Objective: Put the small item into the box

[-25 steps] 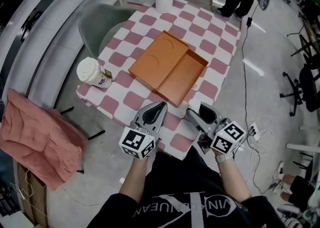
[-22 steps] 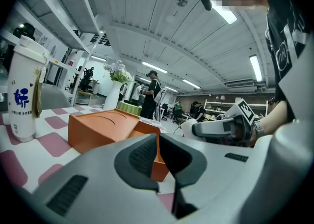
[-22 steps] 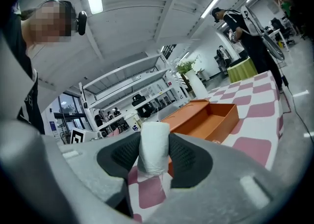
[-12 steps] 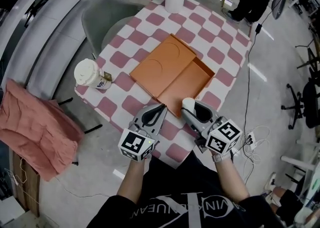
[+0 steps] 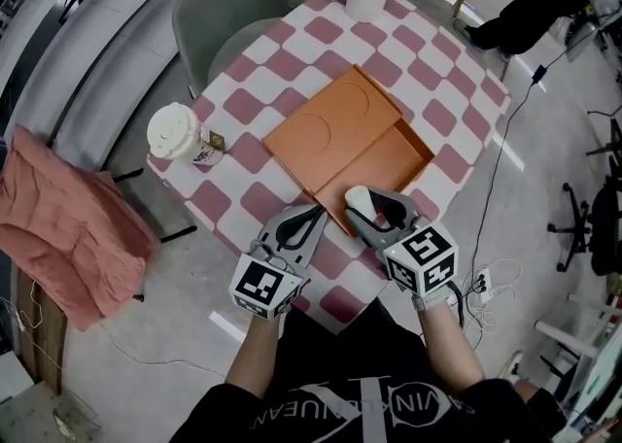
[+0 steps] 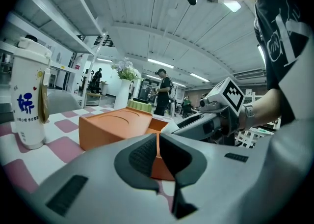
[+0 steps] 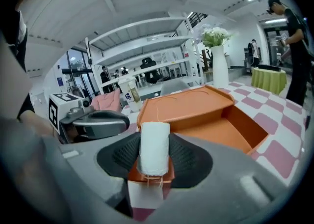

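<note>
At lower centre of the head view, the right gripper (image 5: 362,214) has its 2 jaws clamped on the small white roll (image 5: 357,197), right at the lower corner of the open orange box (image 5: 391,155) mid-frame. The left gripper (image 5: 311,221), just to its left, has its jaws pressed together with nothing between them.

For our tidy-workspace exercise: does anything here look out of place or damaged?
Nothing serious. The white roll in the right gripper has loose threads hanging from its near end, and the cup stands close to the edge of the table.
</note>
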Tool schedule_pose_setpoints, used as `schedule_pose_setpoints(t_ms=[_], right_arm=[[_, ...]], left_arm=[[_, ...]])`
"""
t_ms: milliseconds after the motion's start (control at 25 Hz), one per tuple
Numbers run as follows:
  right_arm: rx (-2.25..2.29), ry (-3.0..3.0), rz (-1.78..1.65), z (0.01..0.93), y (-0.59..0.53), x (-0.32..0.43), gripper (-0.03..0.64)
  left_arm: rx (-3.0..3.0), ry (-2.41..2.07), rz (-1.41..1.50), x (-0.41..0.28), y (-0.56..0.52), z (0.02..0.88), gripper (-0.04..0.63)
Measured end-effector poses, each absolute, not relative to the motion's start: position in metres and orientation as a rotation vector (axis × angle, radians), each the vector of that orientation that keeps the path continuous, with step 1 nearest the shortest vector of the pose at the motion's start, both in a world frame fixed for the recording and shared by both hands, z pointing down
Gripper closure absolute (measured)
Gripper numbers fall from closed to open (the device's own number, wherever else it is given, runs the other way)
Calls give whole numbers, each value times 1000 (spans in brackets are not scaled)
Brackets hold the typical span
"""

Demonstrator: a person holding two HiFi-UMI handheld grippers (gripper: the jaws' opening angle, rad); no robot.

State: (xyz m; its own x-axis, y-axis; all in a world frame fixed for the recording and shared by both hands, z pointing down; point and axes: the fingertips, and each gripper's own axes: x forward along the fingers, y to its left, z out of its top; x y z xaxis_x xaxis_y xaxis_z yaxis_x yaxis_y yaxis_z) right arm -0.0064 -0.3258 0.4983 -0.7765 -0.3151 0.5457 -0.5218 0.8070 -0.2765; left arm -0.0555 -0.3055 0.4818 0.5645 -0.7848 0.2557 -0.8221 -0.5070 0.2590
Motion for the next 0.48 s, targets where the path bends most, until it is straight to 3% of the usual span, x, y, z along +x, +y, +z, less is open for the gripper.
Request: schedule_pose_setpoints(t_ms=[480], right_arm=[[401, -2186, 309, 532, -325, -20, 436]], left_arm=[[2397, -1376, 136, -66, -303, 487, 574]])
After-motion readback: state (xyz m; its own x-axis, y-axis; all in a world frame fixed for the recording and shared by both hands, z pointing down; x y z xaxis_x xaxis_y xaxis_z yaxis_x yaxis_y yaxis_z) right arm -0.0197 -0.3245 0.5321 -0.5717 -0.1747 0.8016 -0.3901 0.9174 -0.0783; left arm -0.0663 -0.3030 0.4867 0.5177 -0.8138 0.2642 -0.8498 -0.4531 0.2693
